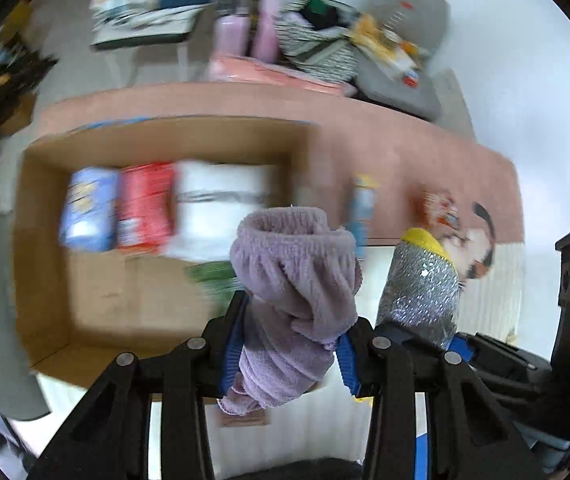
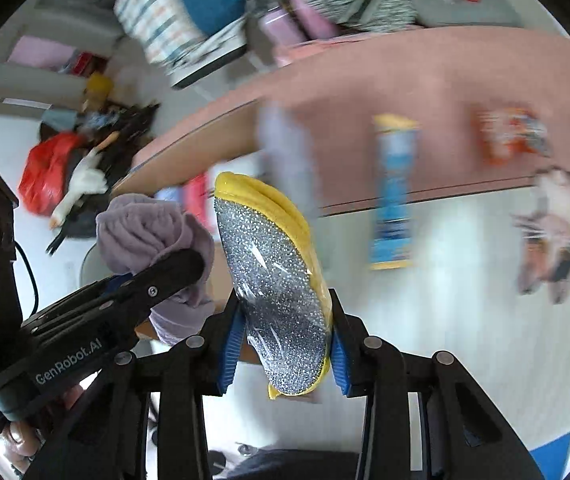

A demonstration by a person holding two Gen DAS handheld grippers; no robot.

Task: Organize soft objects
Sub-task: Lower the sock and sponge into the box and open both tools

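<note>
the left claw (image 1: 289,344) is squeezed tight on a purple fuzzy cloth (image 1: 293,280). the cloth is soft and fluffy, bunched into a twisted lump that sticks up between the blue ridged pads (image 1: 232,344). it hangs in the air over the near edge of a cardboard box (image 1: 45,240).

the right claw (image 2: 285,348) is squeezed tight on a scrub sponge (image 2: 281,280). the sponge is long and rounded, with a sparkly silver mesh face and a yellow spongy back, and it looks wrapped in shiny clear plastic. it stands up between the blue pads, in the air just beside the purple cloth.

both claws are black plastic with round silver bolts. in the right view, the side of the left claw shows white letters that read "genrobot.ai".

the box is brown, open on top and sits on the worktop (image 1: 405,148), which is pinkish on the far part and white with fine lines nearer. inside the box are a blue pack (image 1: 89,208), a red pack (image 1: 147,206) and a white bundle (image 1: 221,208), side by side. they are too blurry to read.

on the worktop beside the box lie a blue and yellow packet (image 2: 395,192), an orange packet (image 2: 509,136) and a furry white, black and orange toy (image 2: 561,216). their writing is blurred too.
</note>
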